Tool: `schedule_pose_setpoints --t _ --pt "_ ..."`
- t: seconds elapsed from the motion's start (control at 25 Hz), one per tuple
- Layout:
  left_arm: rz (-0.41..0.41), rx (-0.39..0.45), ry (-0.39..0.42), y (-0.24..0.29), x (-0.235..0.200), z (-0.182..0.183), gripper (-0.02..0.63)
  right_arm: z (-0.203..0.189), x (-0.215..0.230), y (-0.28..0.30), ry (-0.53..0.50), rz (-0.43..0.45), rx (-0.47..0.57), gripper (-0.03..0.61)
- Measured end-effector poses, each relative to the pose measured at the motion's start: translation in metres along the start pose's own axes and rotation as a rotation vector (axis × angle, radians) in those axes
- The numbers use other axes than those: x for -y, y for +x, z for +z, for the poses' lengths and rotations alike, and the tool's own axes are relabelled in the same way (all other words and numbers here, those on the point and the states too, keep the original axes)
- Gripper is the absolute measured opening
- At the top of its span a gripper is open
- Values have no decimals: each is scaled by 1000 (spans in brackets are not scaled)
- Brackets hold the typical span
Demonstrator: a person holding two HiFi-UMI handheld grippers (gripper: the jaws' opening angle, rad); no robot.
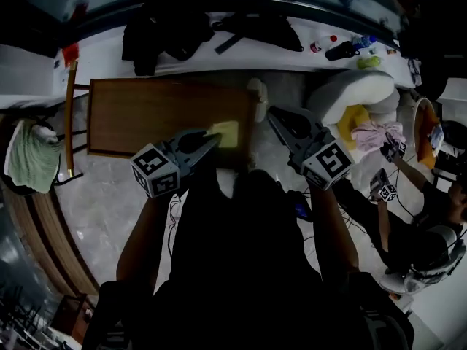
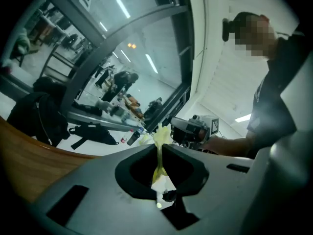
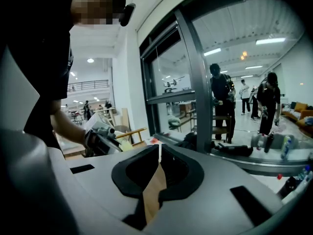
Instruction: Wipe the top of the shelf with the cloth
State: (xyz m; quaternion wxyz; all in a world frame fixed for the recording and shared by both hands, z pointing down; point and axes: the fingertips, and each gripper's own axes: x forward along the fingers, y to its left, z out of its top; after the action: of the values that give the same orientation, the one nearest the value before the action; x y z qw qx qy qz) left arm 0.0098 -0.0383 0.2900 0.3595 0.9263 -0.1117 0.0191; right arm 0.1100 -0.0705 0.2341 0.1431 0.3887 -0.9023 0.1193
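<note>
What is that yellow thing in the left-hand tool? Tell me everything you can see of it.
It is a small pale yellow cloth that looks soft and crumpled. The left gripper has its jaws shut on it, so a thin fold runs between them and the rest sticks out past the tips. It sits over the wooden shelf top, near its right edge; whether it touches the wood is unclear.

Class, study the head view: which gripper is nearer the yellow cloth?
Left. The left gripper is clamped on the yellow cloth over the wooden shelf top. The right gripper, jaws shut, hangs to the cloth's right, apart from it.
</note>
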Motion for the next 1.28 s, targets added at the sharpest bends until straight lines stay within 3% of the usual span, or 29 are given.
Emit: schedule_pose_setpoints --t 0.44,0.72,1.28 --pt "96 -170 -119 87 -77 -52 34 -68 70 15 58 -77 9 28" --pt "149 -253 -109 131 -119 -81 34 -110 113 48 41 -45 57 26" --pt "292 -437 -146 165 -172 -129 34 -133 121 66 38 -6 64 26"
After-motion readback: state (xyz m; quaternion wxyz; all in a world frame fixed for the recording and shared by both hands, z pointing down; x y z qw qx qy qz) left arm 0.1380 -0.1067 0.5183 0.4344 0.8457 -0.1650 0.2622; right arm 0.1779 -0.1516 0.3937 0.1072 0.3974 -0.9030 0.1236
